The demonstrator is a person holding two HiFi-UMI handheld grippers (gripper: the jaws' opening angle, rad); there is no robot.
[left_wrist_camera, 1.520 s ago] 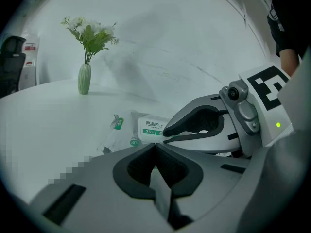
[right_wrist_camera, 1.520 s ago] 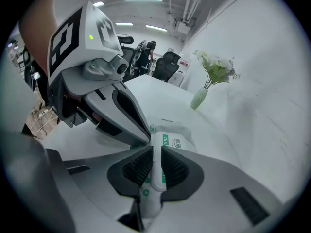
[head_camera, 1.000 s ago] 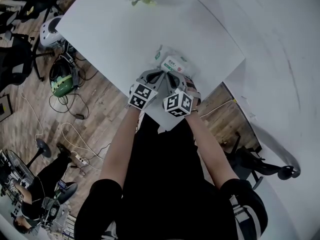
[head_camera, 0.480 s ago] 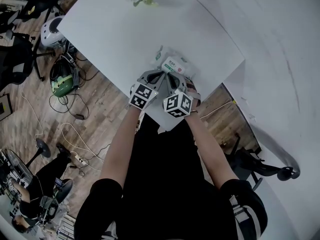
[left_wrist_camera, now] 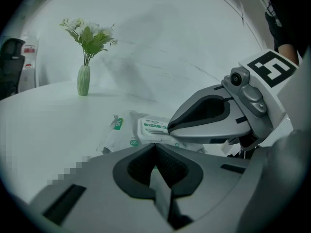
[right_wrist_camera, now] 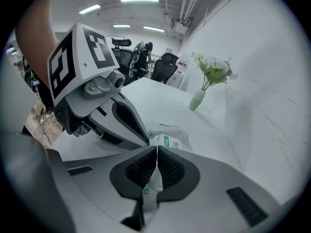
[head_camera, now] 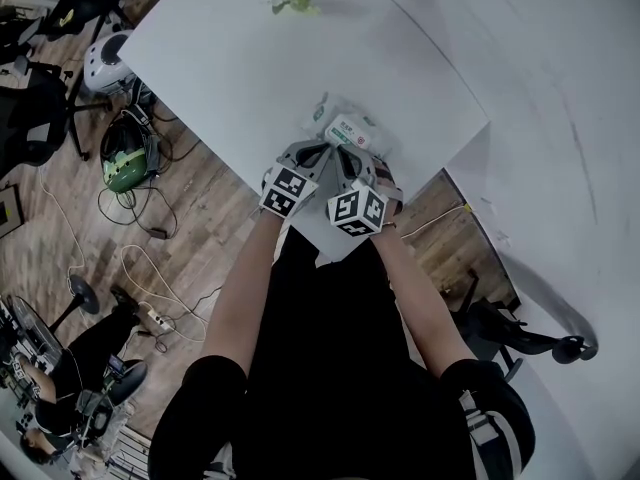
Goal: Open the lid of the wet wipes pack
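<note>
Your right gripper (right_wrist_camera: 156, 149) pinches the pack (right_wrist_camera: 171, 132). Your left gripper (left_wrist_camera: 155, 147) is closed, and the lid (left_wrist_camera: 153, 127) lies just ahead of it.

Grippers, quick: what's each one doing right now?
Left gripper: closed, fingers against the white soft wet wipes pack; a grip cannot be told.
Right gripper: closed on that pack's wrapper.

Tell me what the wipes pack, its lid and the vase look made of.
The wet wipes pack looks like thin plastic film: it creases and puckers at its sealed end. Its lid seems rigid white plastic, a flat straight-edged panel with a printed label. The vase is probably glazed ceramic or glass, pale green and opaque; the look leaves it open.
</note>
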